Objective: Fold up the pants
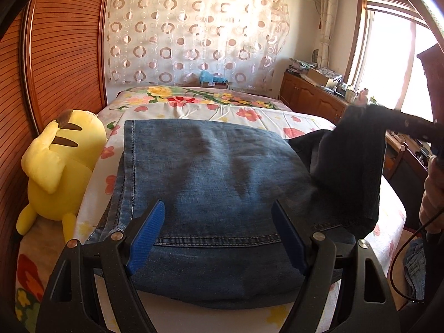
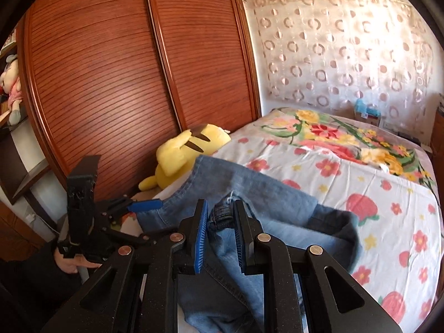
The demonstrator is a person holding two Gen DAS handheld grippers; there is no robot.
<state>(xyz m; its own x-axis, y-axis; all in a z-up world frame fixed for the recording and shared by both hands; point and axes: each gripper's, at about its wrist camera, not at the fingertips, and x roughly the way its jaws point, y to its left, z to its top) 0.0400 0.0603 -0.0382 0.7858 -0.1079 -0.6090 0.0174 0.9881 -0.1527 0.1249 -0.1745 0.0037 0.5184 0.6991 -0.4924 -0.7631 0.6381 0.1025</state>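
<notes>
A bedroom, with a bed (image 1: 291, 116) under a flowered sheet, slatted wooden wardrobe doors (image 2: 105, 69) along one side and a circle-patterned curtain (image 1: 194, 27) at the head; a yellow plush toy (image 1: 59, 161) lies at the edge of the bed by the doors. The jeans (image 1: 211, 172) lie across the near part of the bed, and one broad panel is already smoothed flat; the other end is lifted off the sheet at the right, so I judge the fold to be under way and not yet laid down. The right gripper (image 2: 220, 233) has its jaws nearly together, pinching a bunched piece of the denim by the waistband; the left gripper (image 1: 217, 238) hovers over the flat panel with its jaws wide apart and nothing between them. What seems left is to carry the raised end over the flat part, lay it down, and square up the edges.
</notes>
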